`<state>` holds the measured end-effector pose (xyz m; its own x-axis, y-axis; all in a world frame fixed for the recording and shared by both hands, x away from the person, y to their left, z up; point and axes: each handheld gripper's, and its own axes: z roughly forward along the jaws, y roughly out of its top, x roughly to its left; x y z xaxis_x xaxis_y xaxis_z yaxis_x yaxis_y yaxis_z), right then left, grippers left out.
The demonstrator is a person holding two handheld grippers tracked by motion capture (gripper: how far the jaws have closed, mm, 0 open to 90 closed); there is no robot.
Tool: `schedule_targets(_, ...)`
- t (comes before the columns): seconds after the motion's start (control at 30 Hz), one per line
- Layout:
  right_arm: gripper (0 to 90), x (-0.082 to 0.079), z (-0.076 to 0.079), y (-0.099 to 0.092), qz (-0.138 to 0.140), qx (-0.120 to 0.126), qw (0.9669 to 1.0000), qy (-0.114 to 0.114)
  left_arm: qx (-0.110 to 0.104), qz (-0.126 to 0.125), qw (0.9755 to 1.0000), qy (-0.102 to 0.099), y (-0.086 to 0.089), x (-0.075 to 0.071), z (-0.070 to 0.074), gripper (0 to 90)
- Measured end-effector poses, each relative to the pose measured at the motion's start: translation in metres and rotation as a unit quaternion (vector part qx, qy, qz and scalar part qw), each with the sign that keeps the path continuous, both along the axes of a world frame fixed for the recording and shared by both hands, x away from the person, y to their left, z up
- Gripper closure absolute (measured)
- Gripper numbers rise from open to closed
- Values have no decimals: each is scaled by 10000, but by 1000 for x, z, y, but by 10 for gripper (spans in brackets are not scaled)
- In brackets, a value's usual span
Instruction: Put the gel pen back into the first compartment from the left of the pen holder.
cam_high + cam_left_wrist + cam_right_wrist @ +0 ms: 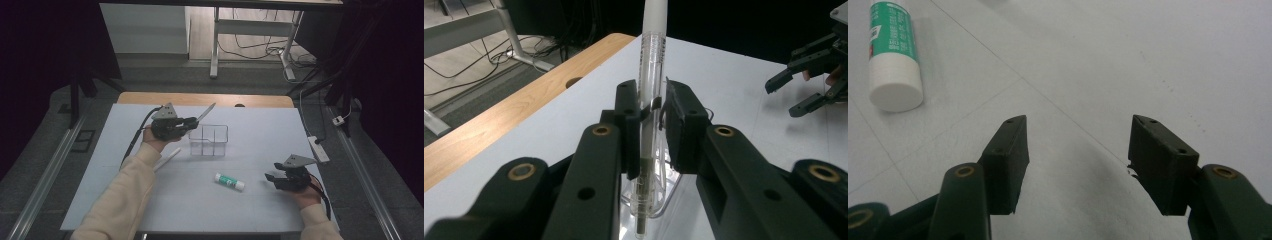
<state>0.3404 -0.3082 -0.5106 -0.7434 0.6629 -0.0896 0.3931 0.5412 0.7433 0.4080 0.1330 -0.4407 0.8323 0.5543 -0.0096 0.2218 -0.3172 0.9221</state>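
Pen: clear-barrelled pen (pixel 651 100) w/ white cap end stood gripped betw. the pads of the left gripper (pixel 192 121), its white end angled up and away, held above the table beside the organiser.
Left gripper: jaws nearly closed, clamped on the pen barrel; sleeve (pixel 125 195) in cream reached in from bottom left.
Organiser: clear plastic box (pixel 209 139) w/ dividers sat mid-table, just right of the left gripper, under the pen.
White stick: lay on the sheet (pixel 167 158) near the left wrist.
Glue stick: green-and-white tube (pixel 892 52) lay flat, near the right gripper, apart from it.
Right gripper: low over the table at right (pixel 273 178); jaws stood wide, nothing betw. them.
Table: white top (pixel 260 125), wooden edge at far side.
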Motion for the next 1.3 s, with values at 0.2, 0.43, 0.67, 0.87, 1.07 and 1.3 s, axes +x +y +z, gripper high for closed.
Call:
schedule_targets(0.2,407,0,-1,0,-7,-21,10000,1,1,-10,10000,-8,-8,6,0,771)
schedule_targets(0.43,407,0,-1,0,-24,-22,10000,15,-47,0,10000,-4,-15,12,0,771)
schedule_targets(0.67,407,0,-1,-1,-23,-16,10000,11,-13,-20,10000,55,-18,15,-6,771)
schedule_targets(0.87,406,0,-1,0,-20,-34,10000,2,-58,-12,10000,72,-21,17,-9,771)
schedule_targets(1.07,406,0,-1,-1,-12,-53,10000,-2,-77,-1,9999,102,-24,19,-14,771)
schedule_targets(1.3,406,0,-1,-1,-28,-69,10000,-8,-95,-17,9998,160,-23,20,-21,771)
